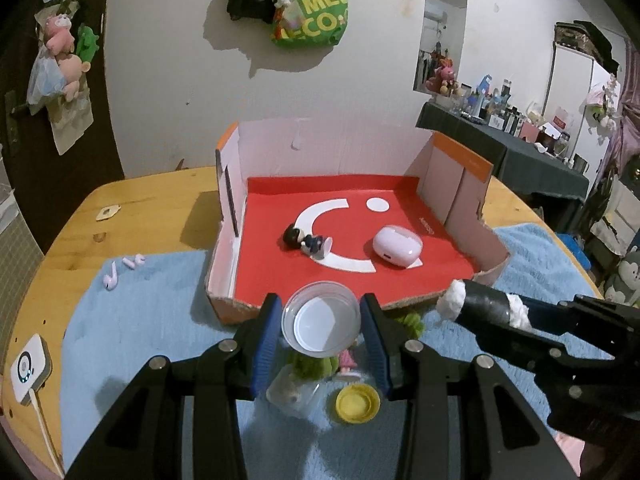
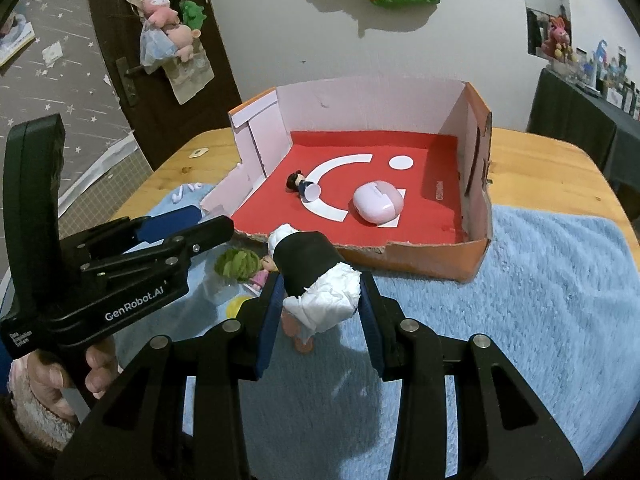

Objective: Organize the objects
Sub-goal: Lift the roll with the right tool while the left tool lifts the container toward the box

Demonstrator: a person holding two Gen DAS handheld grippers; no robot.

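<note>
Both held things hang just short of the torn front edge of the red-floored cardboard box (image 1: 400, 200), so the step in hand looks like carrying them in. The left gripper (image 1: 322, 330) has its blue pads narrowed onto a clear, round plastic lid (image 1: 320, 318), smooth and glossy. The right gripper (image 2: 320, 300) is closed partway on a black roll stuffed with white crumpled paper (image 2: 320, 280), soft at both ends. Inside the box lie a smooth pink oval earbud case (image 1: 397, 246) and a small dark-haired figurine (image 1: 306, 240) on its side. In front of the box, on the fluffy blue towel (image 1: 160, 320), wait a yellow cap (image 1: 356, 402), a green fuzzy thing (image 2: 236, 264) and a clear container (image 1: 292, 396); left of the box lie two pink earbuds (image 1: 120, 270). Next, each hand likely needs to clear the ragged front edge, then release over bare red floor.
</note>
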